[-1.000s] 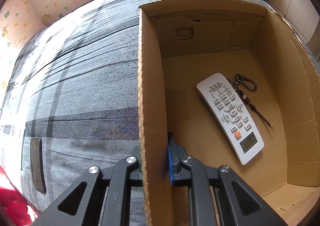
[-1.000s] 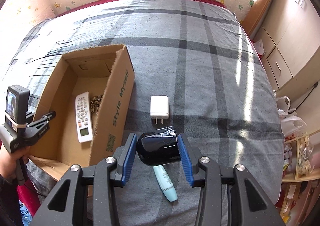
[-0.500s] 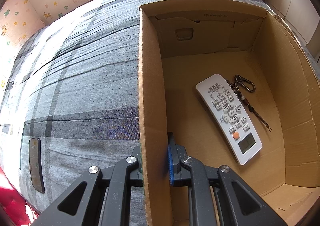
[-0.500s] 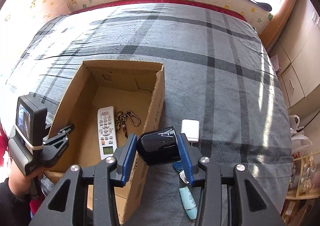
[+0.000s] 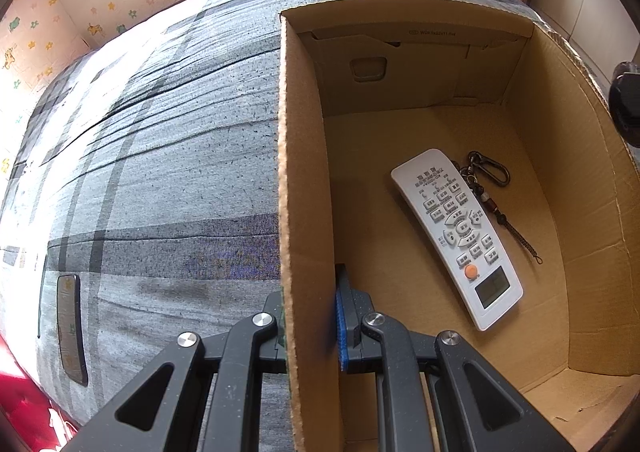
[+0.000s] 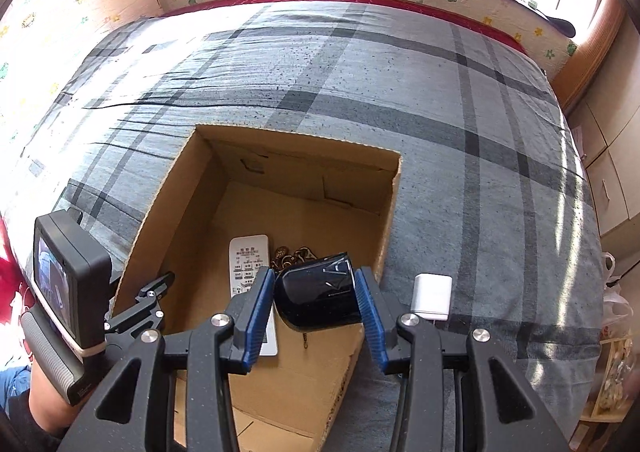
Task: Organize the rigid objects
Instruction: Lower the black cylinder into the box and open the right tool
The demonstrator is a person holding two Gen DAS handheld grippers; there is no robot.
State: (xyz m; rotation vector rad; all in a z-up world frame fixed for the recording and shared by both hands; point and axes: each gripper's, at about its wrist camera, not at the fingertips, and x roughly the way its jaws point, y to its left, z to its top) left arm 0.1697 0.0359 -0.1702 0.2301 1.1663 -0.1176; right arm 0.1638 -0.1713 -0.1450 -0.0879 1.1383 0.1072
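Right gripper (image 6: 315,306) clamped on black speaker (image 6: 318,298), pads touching both sides, held above box (image 6: 390,188) interior at 6 o'clock of right view. Left gripper (image 5: 310,316) pinched on box wall (image 5: 304,212), one finger outside, one inside. Remote (image 5: 456,236) flat on box floor, 3 o'clock in left view; keychain (image 5: 486,182) just beside it, touching. White charger (image 6: 432,292) on bedspread (image 6: 360,64) outside box, 4 o'clock of speaker.

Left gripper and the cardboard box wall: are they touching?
Touching. The left wrist view shows the left gripper with its jaws closed on the cardboard box wall, blue pad flush against the inside face.
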